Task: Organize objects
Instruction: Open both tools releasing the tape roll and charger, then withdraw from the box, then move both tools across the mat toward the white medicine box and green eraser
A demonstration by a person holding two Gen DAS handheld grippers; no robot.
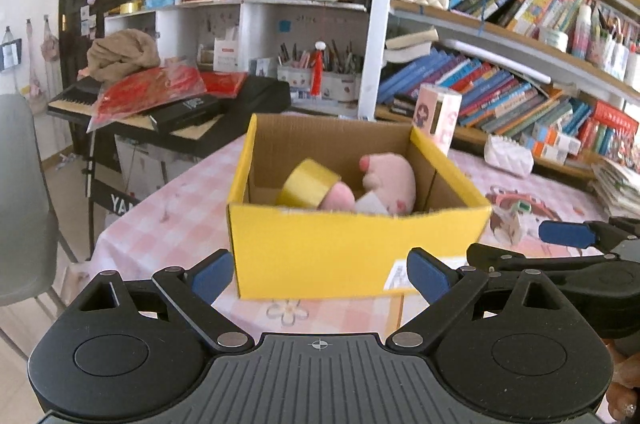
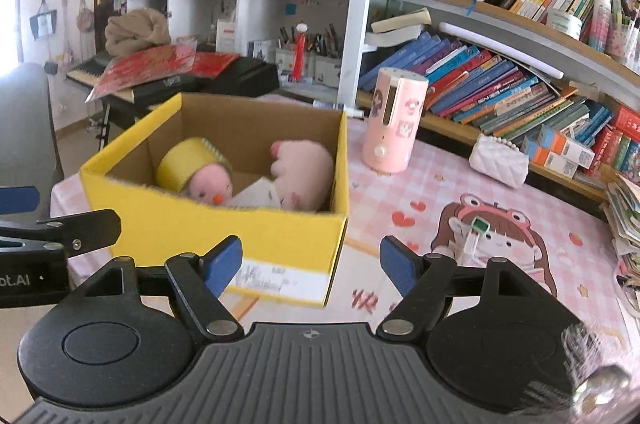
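A yellow cardboard box stands on the pink checked table. Inside lie a roll of yellow tape and a pink plush toy. My left gripper is open and empty, in front of the box's near wall. My right gripper is open and empty, near the box's right front corner. A pink cylinder canister stands upright behind the box to the right. A small white item with a green top lies on the table to the right.
A white quilted purse lies by the bookshelf at the back right. A stack of papers sits at the right edge. A keyboard with red bags stands back left. A grey chair stands left.
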